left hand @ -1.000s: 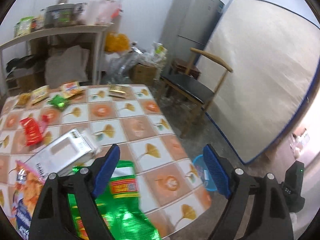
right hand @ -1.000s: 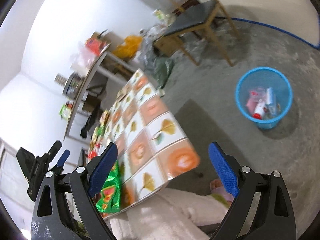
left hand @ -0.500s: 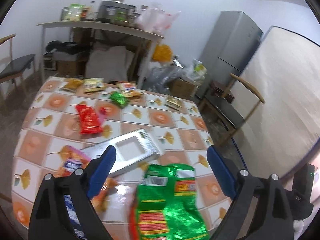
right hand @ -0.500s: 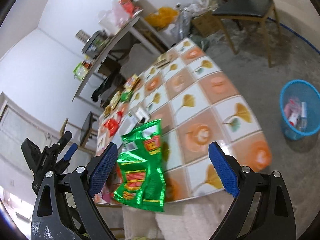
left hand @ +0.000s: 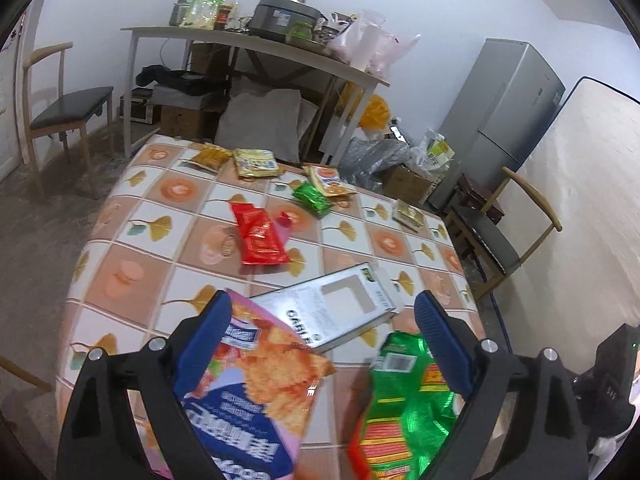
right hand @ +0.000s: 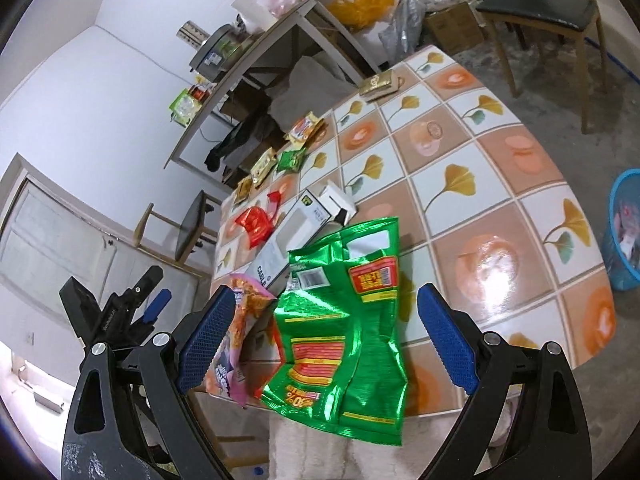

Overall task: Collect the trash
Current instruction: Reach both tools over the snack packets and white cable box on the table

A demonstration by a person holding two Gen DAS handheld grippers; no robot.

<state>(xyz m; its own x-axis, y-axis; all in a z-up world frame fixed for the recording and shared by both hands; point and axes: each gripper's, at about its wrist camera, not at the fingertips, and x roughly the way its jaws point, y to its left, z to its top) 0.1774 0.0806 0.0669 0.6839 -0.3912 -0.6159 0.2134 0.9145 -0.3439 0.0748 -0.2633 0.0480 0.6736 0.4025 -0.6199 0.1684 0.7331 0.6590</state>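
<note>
- Your left tool [left hand: 322, 334] has its 2 blue pads spread wide apart, with nothing clamped. The left pad [left hand: 206, 338] hangs over the pink snack bag [left hand: 256, 392]; the right pad [left hand: 442, 346] hangs over the green snack bag [left hand: 404, 404]. Whether either pad touches a bag cannot be told.
- Your right tool [right hand: 326, 346] also stands wide apart and empty. Below it, the green snack bag [right hand: 348, 328] lies at the near edge of the tabletop [right hand: 492, 200], its lower end drooping past that edge.
- In the right wrist view, the pink snack bag [right hand: 240, 340] lies just left of the green one, partly behind the left pad.
- A flat white carton [left hand: 332, 312] with a cut-out window lies just beyond both bags; the pink bag overlaps its near corner.
- Farther out on the tabletop, find 1 red wrapper [left hand: 260, 234], 1 small green packet [left hand: 312, 198], 1 orange-and-white packet [left hand: 328, 180] touching it, 2 yellow packets [left hand: 256, 162] near the far edge, and 1 gold packet [left hand: 408, 214] toward the right edge.
- The blue trash basket [right hand: 624, 228] stands on the floor, right of the tabletop, well apart from both bags. It holds some items.
- Your left tool [right hand: 120, 312] also shows at the left of the right wrist view.
</note>
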